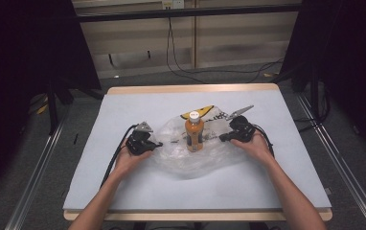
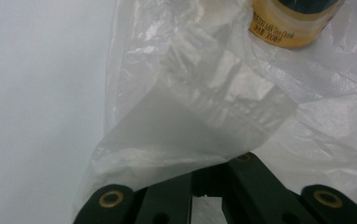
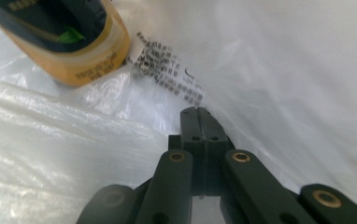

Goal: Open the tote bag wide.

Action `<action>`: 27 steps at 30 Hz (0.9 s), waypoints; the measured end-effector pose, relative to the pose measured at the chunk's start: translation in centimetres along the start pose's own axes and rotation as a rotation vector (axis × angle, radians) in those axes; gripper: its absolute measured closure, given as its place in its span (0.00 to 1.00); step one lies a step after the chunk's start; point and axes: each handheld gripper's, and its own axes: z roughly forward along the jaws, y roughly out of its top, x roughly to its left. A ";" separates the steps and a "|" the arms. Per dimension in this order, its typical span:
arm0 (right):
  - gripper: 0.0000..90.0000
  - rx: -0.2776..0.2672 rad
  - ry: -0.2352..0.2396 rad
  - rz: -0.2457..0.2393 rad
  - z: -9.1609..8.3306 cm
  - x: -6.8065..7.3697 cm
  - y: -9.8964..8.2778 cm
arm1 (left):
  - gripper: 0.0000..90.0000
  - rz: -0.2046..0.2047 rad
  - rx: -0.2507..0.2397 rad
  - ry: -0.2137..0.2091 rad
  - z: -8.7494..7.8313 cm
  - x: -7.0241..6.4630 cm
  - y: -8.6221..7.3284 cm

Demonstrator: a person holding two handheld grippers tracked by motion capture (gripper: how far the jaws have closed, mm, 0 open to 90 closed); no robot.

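An orange bottle (image 1: 194, 134) with a white cap stands upright at the table's middle, within a clear plastic bag (image 1: 181, 160) that spreads around it. My left gripper (image 1: 158, 143) is shut on the bag's left edge. In the left gripper view a fold of the bag (image 2: 204, 107) covers the jaw tips (image 2: 209, 175), and the bottle's base (image 2: 289, 28) sits beyond. My right gripper (image 1: 222, 138) is shut on the bag's right edge. In the right gripper view its closed tips (image 3: 198, 111) press into the film (image 3: 50, 140) near black print (image 3: 167, 70), just right of the bottle (image 3: 74, 51).
A pale blue mat (image 1: 123, 191) covers the wooden table. A yellow-and-black printed part of the bag (image 1: 205, 112) lies behind the bottle. Black frame posts (image 1: 51, 105) and rails flank the table, and cables (image 1: 186, 72) run across the floor behind it.
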 end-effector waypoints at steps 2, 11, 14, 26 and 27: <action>1.00 -0.017 -0.001 0.007 0.7 0.2 0.6 | 1.00 0.000 -0.006 -0.001 0.6 -0.2 0.5; 1.00 -0.073 0.018 0.003 0.9 1.1 1.2 | 1.00 -0.002 -0.100 -0.027 0.3 -1.3 1.4; 1.00 -0.113 0.024 0.001 0.1 1.5 1.3 | 1.00 -0.006 -0.139 -0.052 -0.6 -1.5 1.2; 1.00 -0.212 0.006 -0.004 -3.4 2.8 0.6 | 1.00 0.057 -0.268 -0.074 -4.6 -4.4 0.9; 1.00 -0.222 -0.002 -0.004 -3.7 2.9 0.5 | 1.00 0.061 -0.274 -0.073 -5.0 -4.6 0.9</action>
